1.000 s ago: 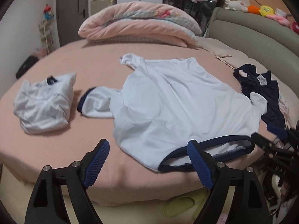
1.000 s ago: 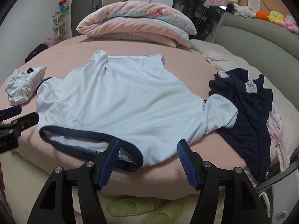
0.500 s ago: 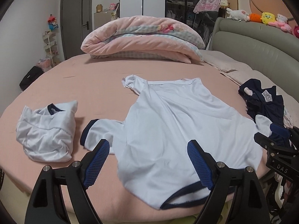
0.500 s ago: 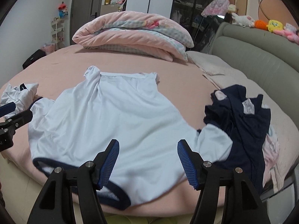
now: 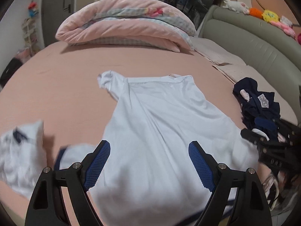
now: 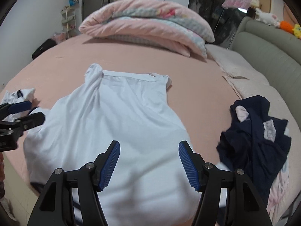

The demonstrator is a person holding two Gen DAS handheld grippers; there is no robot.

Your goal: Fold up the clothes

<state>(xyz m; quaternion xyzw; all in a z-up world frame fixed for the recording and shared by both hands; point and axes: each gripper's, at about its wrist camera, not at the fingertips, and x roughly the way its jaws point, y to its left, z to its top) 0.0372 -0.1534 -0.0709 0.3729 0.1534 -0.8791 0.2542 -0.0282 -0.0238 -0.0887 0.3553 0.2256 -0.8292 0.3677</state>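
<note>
Both hand-held grippers, left [image 5: 148, 162] and right [image 6: 149, 163], hang with jaws wide and empty over the white shirt [image 5: 160, 131] spread flat on the bed [image 5: 65, 86] just beyond them; we judge it light, limp and slippery, best pinched at its far shoulders.

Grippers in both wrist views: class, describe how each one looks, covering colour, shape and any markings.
The left gripper and right gripper match: black angular arms with triangular cut-outs and silver round bolts, ending in blue ribbed pads. Seen side-on, the right gripper's body bears small white lettering, too blurred to read.
</note>
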